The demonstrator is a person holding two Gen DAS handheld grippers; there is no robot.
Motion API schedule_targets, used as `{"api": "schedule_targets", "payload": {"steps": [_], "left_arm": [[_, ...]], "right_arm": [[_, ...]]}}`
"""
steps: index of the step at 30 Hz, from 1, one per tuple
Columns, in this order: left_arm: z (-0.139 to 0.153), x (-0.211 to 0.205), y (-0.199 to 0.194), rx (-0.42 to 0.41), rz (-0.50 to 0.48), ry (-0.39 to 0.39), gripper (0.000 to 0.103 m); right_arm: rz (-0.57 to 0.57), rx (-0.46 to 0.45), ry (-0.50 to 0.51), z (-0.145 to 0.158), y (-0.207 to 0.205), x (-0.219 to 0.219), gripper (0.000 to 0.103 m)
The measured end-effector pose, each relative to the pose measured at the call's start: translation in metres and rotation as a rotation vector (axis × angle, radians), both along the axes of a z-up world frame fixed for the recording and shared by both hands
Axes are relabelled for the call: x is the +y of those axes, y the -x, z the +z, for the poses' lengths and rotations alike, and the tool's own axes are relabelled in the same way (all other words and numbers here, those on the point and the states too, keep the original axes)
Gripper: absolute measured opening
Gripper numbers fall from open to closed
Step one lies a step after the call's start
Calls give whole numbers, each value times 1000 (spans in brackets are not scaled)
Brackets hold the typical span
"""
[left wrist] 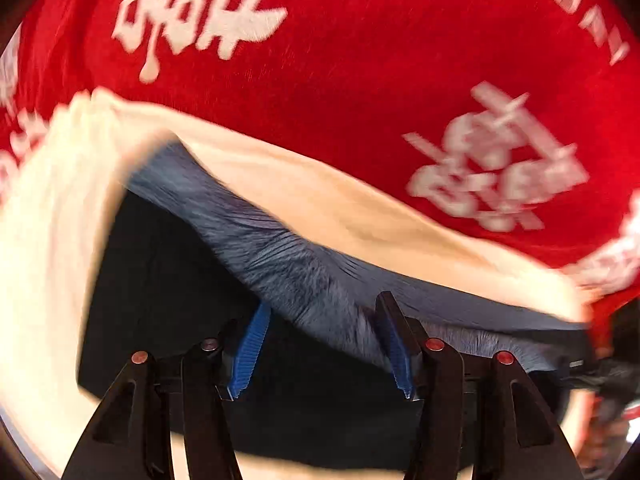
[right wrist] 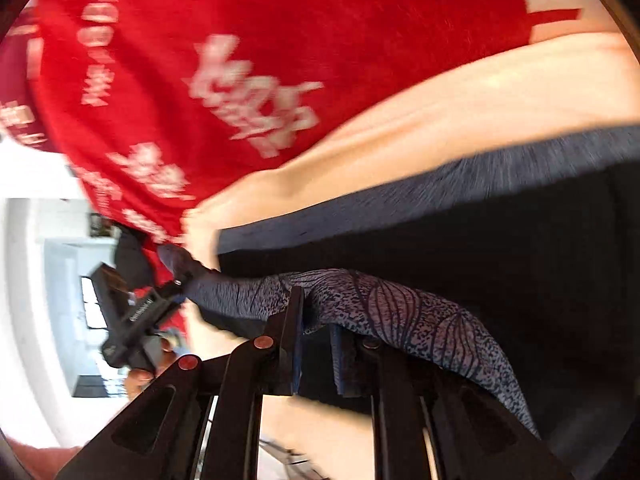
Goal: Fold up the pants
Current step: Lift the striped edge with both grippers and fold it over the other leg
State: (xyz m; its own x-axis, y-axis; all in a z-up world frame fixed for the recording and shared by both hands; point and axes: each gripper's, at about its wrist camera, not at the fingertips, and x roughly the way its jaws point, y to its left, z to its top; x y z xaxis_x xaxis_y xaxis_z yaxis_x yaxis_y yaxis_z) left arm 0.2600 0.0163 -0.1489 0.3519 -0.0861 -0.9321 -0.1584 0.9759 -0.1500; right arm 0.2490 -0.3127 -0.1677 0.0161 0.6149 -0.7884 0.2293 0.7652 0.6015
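Nearest: right gripper (right wrist: 316, 344), jaws narrow, clamped on a fold of blue leaf-print pants (right wrist: 400, 304). Left gripper (left wrist: 324, 360), blue pads (left wrist: 248, 356) standing wide, gathered elastic waistband (left wrist: 288, 256) lying across the gap; whether pinched, not clear.

Middle: pants raised in front of the red printed shirt (left wrist: 360, 80), not laid flat. Long axis of the held edge running side to side below the shirt's hem, stretched from one gripper to the other. Dark inner side of the pants hanging beneath.

Far: red printed shirt filling the background, a pale band just under its hem; skin or cloth, not told.

Judgement: both grippers equally near the waistband, one at each end. Coming fold likely to turn on keeping that edge level while bringing the ends together.
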Motion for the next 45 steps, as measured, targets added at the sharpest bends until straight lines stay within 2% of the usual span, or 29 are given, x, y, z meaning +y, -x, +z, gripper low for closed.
{"api": "schedule_targets", "payload": {"steps": [2, 3, 5, 7, 8, 9, 11, 12, 13, 14, 16, 18, 19, 20, 23, 24, 25, 26, 29, 34, 36, 39, 41, 44, 45], "left_arm": [[-15, -8, -13, 30, -1, -96, 57], [-17, -6, -16, 41, 12, -109, 57], [-8, 4, -12, 32, 52, -92, 57], [8, 10, -4, 20, 74, -119, 60], [14, 12, 2, 22, 72, -141, 78], [18, 12, 9, 20, 66, -160, 86], [16, 7, 15, 21, 27, -181, 88], [10, 1, 15, 42, 1, -196, 88], [1, -5, 13, 72, -21, -211, 88], [-10, -15, 5, 92, -34, -212, 88], [-30, -28, -9, 107, -41, -234, 88], [-42, -39, -27, 88, -27, -300, 88], [-47, -42, -36, 80, -14, -313, 88], [-51, -42, -44, 86, 5, -318, 88], [-52, -35, -59, 105, 85, -294, 88], [-50, -34, -61, 111, 93, -289, 88], [-46, -35, -60, 120, 91, -289, 88], [-40, -36, -57, 128, 76, -288, 88], [-17, -46, -35, 121, 0, -284, 88], [8, -97, 15, 123, -192, -201, 88], [12, -120, 32, 122, -276, -171, 88], [12, -179, 64, 108, -446, -122, 89], [11, -211, 78, 124, -503, -121, 88], [6, -239, 91, 126, -578, -51, 88], [1, -249, 96, 104, -617, -80, 88]], "right_arm": [[12, 63, 31, -25, -11, 0, 16], [19, 91, 50, -34, -16, 1, 16], [41, 82, 51, -29, -20, 5, 24], [102, 21, 57, -9, -18, 13, 70], [140, -20, 88, 6, -15, 18, 76], [174, -55, 122, 19, -12, 24, 79], [241, -118, 166, 37, -5, 38, 78], [273, -132, 176, 39, -4, 46, 70], [308, -138, 191, 38, -5, 54, 47], [350, -136, 217, 32, -9, 63, 39], [418, -128, 291, 9, -16, 76, 37], [416, -111, 330, -16, -30, 75, 35], [391, -118, 319, -21, -37, 72, 31], [352, -133, 304, -21, -47, 67, 31], [239, -177, 279, -4, -66, 53, 42], [214, -188, 264, 3, -68, 48, 53], [195, -195, 241, 10, -68, 43, 61], [182, -198, 218, 17, -66, 38, 62], [182, -189, 221, 33, -41, 18, 62], [113, -143, 291, 60, 45, -13, 62], [35, -117, 321, 67, 85, -29, 62], [-123, -59, 347, 84, 155, -65, 62], [-231, -18, 375, 88, 202, -82, 62], [-351, 41, 428, 92, 266, -104, 62], [-394, 58, 436, 95, 288, -113, 62]]}}
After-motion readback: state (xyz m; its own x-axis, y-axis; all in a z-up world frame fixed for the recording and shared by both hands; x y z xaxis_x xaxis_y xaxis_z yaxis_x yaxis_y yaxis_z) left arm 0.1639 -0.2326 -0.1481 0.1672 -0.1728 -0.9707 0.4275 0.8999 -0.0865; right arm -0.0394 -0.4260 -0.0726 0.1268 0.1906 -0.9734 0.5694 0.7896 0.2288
